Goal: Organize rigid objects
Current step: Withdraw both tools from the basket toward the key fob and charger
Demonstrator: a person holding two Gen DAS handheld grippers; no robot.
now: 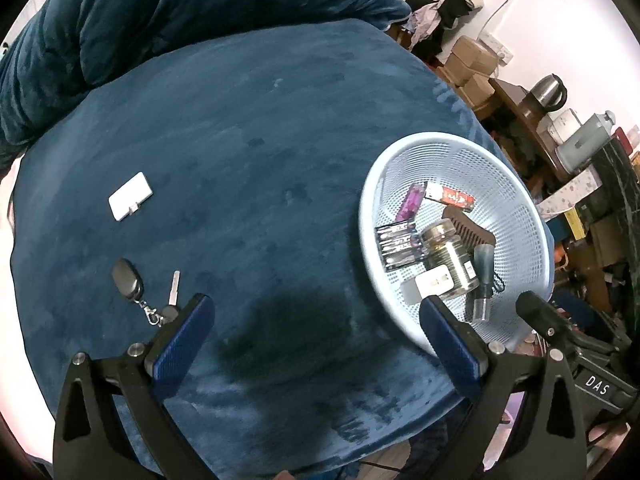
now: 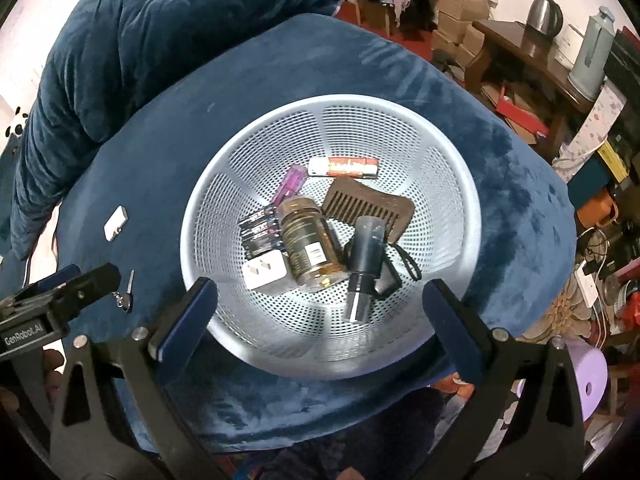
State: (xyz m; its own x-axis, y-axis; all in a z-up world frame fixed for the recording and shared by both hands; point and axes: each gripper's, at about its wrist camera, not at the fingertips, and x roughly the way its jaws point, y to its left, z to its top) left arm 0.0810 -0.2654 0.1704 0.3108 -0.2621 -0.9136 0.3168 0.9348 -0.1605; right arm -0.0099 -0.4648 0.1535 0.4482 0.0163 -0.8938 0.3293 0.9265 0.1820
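A pale blue mesh basket sits at the right of a blue plush surface. It holds a jar, a brown comb, a white plug adapter, a spray bottle, a purple item, a red and white pack and a dark box. On the surface lie a car key with a metal key and a white flat block. My left gripper hangs open over bare fabric. Above the basket's near side my right gripper is open and empty.
A rumpled blue quilt is heaped at the back of the surface. To the right stand a dark wooden table with a kettle and a flask, cardboard boxes and floor clutter.
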